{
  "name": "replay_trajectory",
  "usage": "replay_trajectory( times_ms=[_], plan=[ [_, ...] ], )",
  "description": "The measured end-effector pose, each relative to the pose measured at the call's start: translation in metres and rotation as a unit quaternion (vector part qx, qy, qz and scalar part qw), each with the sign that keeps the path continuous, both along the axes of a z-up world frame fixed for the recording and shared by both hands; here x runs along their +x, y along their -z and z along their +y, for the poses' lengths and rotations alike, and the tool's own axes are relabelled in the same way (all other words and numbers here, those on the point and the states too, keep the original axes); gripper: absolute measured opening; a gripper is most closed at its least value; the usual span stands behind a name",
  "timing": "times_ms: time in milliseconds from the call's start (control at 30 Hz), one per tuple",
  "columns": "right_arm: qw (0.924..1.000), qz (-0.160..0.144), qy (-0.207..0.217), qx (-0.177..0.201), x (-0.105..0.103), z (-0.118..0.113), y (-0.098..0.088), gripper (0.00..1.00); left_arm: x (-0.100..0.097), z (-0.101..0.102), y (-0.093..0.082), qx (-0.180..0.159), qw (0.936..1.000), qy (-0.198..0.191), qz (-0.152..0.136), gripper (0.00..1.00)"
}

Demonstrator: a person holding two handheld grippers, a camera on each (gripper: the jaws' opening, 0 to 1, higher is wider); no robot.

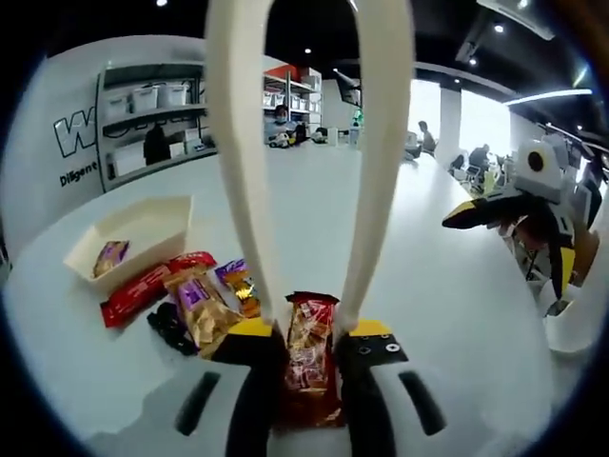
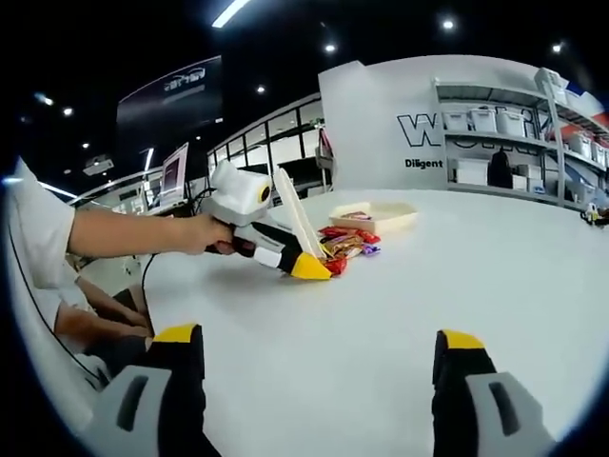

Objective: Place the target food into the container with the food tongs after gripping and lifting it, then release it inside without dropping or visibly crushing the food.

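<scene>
Closest to the lens in the left gripper view sat a red snack packet (image 1: pixel 309 367), lying on the white table (image 1: pixel 457 286) between the black, yellow-tipped jaws of the left gripper (image 1: pixel 310 345). That gripper carried a pair of cream food tongs (image 1: pixel 309 143), whose two long arms ran forward and up through the view, spread apart. Whether the jaws actually pressed the packet I could not tell; they stood just beside it on either side.

To the left of the packet lay a small heap of other snacks: a purple-and-gold packet (image 1: pixel 205 305), a long red packet (image 1: pixel 147 286) and something dark (image 1: pixel 171 328). Beyond them stood the cream container (image 1: pixel 143 233) with one small packet (image 1: pixel 109 255) already inside.

In the right gripper view the right gripper (image 2: pixel 314 357) held its jaws wide apart over bare table, gripping nothing. Farther off, a person's hand (image 2: pixel 205 233) held the left gripper down at the heap of snacks, with the container just behind. Shelves with storage boxes (image 1: pixel 157 95) lined the far wall.
</scene>
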State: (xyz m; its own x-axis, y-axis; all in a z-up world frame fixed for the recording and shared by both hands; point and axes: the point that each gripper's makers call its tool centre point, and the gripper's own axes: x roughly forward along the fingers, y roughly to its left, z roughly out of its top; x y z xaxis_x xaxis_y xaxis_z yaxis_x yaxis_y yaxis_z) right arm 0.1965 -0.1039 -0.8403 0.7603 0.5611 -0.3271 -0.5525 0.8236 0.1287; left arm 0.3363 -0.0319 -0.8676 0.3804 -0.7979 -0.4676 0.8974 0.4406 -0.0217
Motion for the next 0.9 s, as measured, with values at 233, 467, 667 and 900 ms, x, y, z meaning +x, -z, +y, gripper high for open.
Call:
replay_trajectory(
  times_ms=[233, 467, 667, 900],
  plan=[
    [1.0, -0.002, 0.002, -0.001, 0.001, -0.002, 0.0, 0.99, 0.005, 0.004, -0.027, -0.024, 0.9997, -0.005, -0.01, 0.22],
    [1.0, -0.003, 0.001, 0.005, 0.003, -0.002, -0.001, 0.99, 0.023, 0.009, -0.051, -0.048, 0.9985, -0.025, -0.007, 0.22],
    [0.9999, -0.008, 0.006, -0.005, 0.003, -0.007, -0.001, 0.99, 0.05, 0.009, -0.058, -0.047, 0.9981, -0.04, -0.006, 0.23],
    [0.9998, -0.012, 0.011, -0.013, 0.005, -0.014, 0.0, 0.99, 0.081, 0.006, -0.074, -0.045, 0.9974, -0.055, -0.013, 0.23]
  ],
)
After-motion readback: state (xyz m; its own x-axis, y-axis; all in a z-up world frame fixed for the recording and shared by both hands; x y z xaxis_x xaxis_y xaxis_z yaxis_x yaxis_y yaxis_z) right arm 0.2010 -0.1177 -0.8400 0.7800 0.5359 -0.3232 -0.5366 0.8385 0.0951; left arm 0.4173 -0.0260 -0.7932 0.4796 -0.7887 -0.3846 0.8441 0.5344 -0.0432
